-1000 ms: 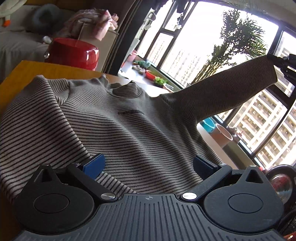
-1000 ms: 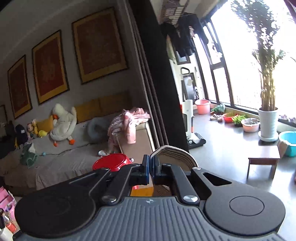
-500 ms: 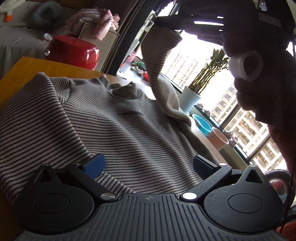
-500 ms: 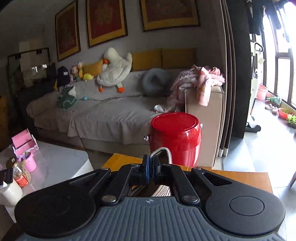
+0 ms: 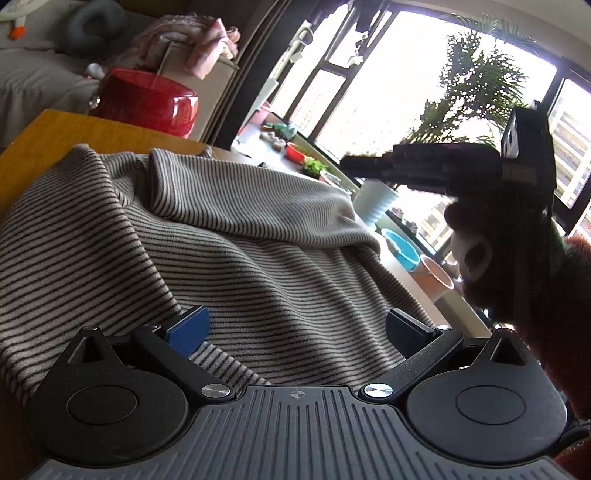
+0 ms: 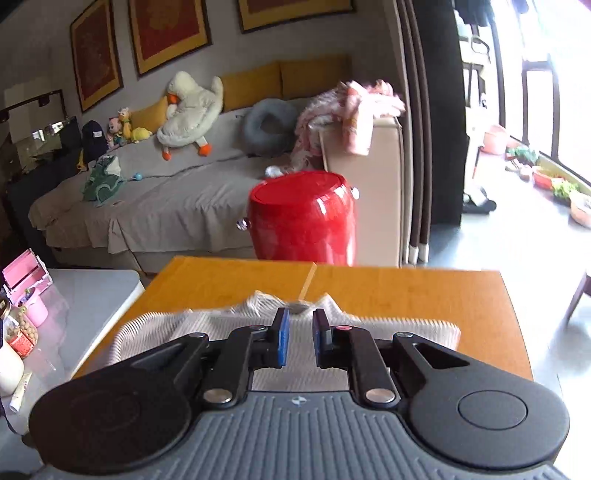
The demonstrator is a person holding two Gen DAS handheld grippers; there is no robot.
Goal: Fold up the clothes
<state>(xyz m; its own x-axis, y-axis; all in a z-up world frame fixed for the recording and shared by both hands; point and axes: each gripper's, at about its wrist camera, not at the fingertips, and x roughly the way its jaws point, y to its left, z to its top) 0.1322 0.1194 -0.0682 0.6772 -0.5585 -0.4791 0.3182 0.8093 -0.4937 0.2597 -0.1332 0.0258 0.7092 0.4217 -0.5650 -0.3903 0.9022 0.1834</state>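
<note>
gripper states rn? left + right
Left claw: open, holding nothing, over the striped sweater.
Right claw: open, holding nothing; folded sleeve lies on the sweater.

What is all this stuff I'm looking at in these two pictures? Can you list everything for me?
Striped grey-and-dark knit sweater: one, spread on the table, one sleeve folded across its chest.
Orange-yellow wooden table: one, under the sweater.
Glossy red round stool: one, behind the table.
Grey-covered sofa: one, along the wall.
White plush duck: one, on the sofa.
Pink crumpled clothes: one heap, on a beige box.
Framed red pictures: three, on the wall.
Potted green plant: one, by the window.
Left gripper: black, blue pads, open over the sweater hem.
Right gripper: black, open above the sweater.
</note>
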